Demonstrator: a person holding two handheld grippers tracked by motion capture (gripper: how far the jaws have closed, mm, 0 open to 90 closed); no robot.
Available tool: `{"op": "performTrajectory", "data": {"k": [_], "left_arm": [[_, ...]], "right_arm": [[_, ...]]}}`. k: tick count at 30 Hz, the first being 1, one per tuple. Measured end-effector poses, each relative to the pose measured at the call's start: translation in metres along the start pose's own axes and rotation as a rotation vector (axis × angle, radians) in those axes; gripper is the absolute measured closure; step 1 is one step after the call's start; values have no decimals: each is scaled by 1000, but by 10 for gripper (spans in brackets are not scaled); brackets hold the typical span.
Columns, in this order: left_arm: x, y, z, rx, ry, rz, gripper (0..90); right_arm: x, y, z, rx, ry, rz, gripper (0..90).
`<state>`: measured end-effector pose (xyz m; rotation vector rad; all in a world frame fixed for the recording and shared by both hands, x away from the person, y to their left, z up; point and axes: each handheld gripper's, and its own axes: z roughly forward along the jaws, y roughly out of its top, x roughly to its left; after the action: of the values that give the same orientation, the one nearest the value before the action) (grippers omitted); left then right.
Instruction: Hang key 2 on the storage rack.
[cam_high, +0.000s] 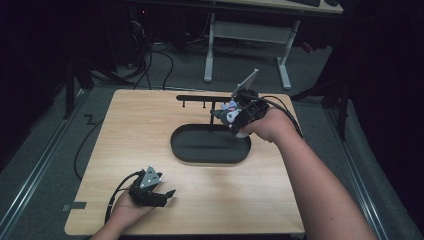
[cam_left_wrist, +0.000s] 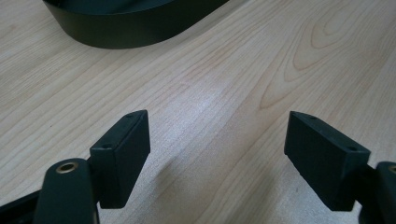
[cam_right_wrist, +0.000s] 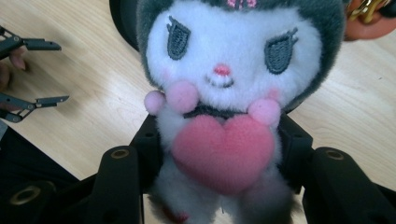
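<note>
- The plush toy (cam_right_wrist: 219, 112) hangs upright in the right gripper view, head up and feet down, so its long axis runs along the black jaws. Its white face and pink heart look straight at that camera.
- The right tongs (cam_right_wrist: 219, 158) pinch the plush toy at the body, one jaw pressed into each flank just below the heart; the head stands clear beyond the jaw tips.
- In the high view the plush toy (cam_high: 227, 112) is held above the table (cam_high: 150, 150), over the far rim of the black oval tray (cam_high: 210, 145) and just beside the black rack (cam_high: 200, 98).
- The left tongs (cam_high: 167, 195) lie low near the table's near edge, well apart from the toy, spread wide with bare wood between the jaws.
</note>
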<state>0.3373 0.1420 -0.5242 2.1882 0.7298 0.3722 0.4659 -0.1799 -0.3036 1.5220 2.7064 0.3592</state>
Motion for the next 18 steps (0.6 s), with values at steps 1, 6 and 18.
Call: {"op": "performTrajectory", "data": {"k": [1, 6, 18], "left_arm": [[0, 0, 0, 0, -1, 1, 230], [0, 0, 0, -1, -1, 2, 230], [0, 0, -1, 1, 0, 2, 230]], "right_arm": [[-1, 1, -1, -6, 3, 7, 489], [-3, 6, -5, -20, -3, 23, 489], [-6, 21, -6, -54, -30, 45, 489]]}}
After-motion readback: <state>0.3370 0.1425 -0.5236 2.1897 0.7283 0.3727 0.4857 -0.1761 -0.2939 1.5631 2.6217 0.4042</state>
